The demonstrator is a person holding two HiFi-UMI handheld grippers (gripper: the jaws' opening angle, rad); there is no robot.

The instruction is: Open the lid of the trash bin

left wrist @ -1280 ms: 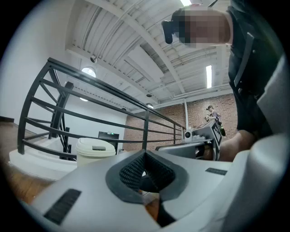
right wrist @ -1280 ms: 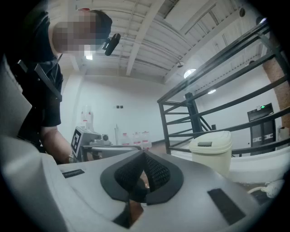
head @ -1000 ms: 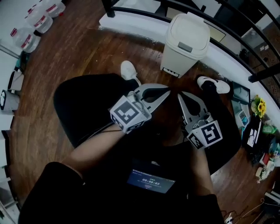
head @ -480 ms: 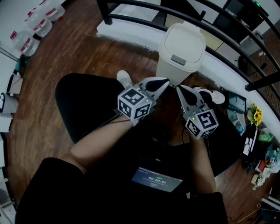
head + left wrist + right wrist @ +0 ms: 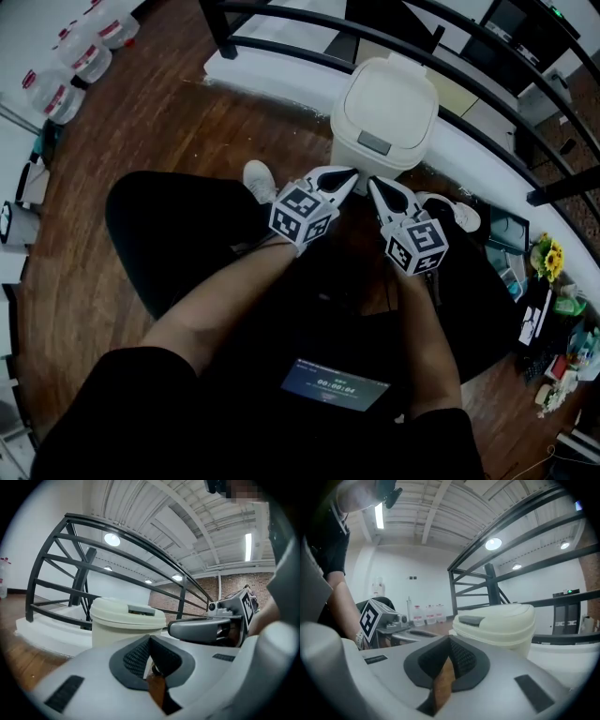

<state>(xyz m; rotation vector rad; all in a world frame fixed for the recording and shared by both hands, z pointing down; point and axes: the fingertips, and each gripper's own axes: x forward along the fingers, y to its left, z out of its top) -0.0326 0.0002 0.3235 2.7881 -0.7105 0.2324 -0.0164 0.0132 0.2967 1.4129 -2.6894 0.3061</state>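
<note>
The bin (image 5: pixel 110 637) stands upright on the wood floor (image 5: pixel 169 112), set against a white curb under a black railing (image 5: pixel 78 579), with its cream lid (image 5: pixel 386 98) fully down and the grey button (image 5: pixel 375 142) at the lid's front edge facing the person. The left gripper (image 5: pixel 349 175) and the right gripper (image 5: pixel 373 183) are held side by side just in front of the bin, near the button but not touching it. Both pairs of jaws are clenched tip to tip, with nothing held between them, as each gripper view shows. The opening is judged not yet begun. Several things could go wrong from here. The button is small and the closed tips are narrow, so a push that lands off-centre could slide onto the smooth lid, and the latch would then not be released. The bin looks light and possibly empty, so a press with any forward lean could push it back against the curb or tip it, unless it is steadied by the other gripper. If the lid is sprung, it could snap up into whichever tip is left hovering above it. The hinge side is turned toward the railing, but whether a raised lid would be stopped by a bar cannot be judged. If an edge is to be pinched instead, the jaws must first be parted, since clenched tips would only skid along the rim.
</note>
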